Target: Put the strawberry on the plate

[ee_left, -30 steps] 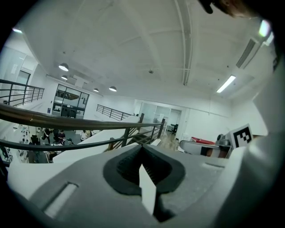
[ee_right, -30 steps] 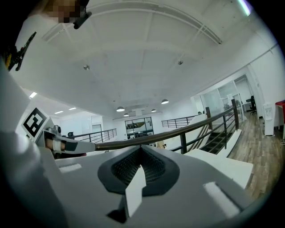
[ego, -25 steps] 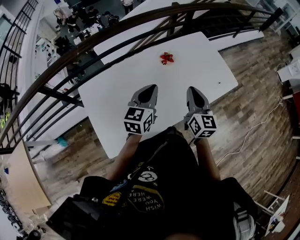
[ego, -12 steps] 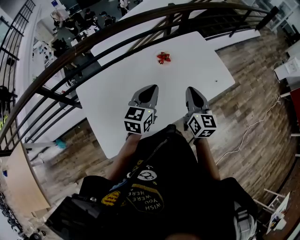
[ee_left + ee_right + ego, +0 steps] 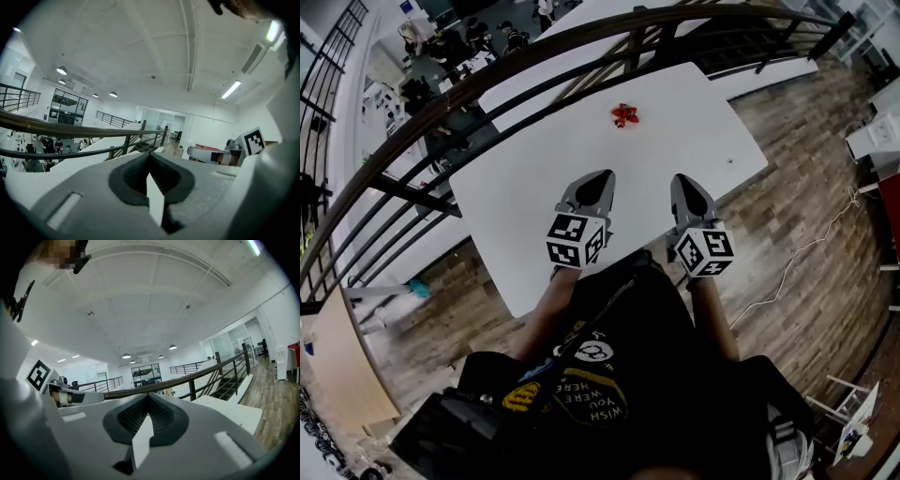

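Near front of white table (image 5: 525, 178), holds grey left gripper (image 5: 602, 176), right gripper (image 5: 682, 180) closed, empty — risks batting small red strawberry (image 5: 624, 114) away unopened.

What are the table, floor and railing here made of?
Table: smooth matte white, probably laminate or painted board. Floor: wood or wood-look planks, brown streaky grain with visible seams. Railing: dark slim posts, likely painted metal; brownish handrail, possibly wood.

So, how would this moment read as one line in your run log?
left claw: shut, empty | right claw: shut, empty | small red strawberry: far side of white rectangular table, untouched
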{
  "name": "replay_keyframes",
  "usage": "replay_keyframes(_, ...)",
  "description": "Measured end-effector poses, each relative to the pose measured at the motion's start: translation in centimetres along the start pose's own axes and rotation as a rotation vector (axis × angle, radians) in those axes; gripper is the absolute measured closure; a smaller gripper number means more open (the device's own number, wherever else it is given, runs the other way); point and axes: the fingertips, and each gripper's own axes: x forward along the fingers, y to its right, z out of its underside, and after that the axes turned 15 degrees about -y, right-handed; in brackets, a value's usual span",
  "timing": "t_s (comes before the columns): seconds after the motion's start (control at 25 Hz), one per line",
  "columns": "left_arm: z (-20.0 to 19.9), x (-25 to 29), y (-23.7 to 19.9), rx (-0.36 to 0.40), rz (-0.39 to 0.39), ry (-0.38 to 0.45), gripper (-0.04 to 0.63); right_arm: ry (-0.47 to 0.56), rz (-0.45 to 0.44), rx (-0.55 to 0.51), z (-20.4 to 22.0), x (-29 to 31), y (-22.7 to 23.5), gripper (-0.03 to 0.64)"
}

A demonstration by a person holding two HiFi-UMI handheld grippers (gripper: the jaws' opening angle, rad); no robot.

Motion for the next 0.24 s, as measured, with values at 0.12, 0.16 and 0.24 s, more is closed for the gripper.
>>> replay_keyframes(0.12, 0.05, 0.12, 0.07, 0.002, 0.004, -0.002, 0.595, 0.001, -0.001, 0.004, 0.12, -0.03, -0.01, 0.614)
replay_keyframes(0.16, 0.08, 0.18, 0.12, 0.003, 0.005, -0.003, 0.595, 0.001, -0.001, 0.005, 0.17, -0.04, 0.02, 0.614)
replay_keyframes(0.24, 0.14, 0.30, 0.25, 0.006, 0.008, -0.005, 0.595, 0.002, -0.002, 0.008, 0.27, -0.06, 0.08, 0.614)
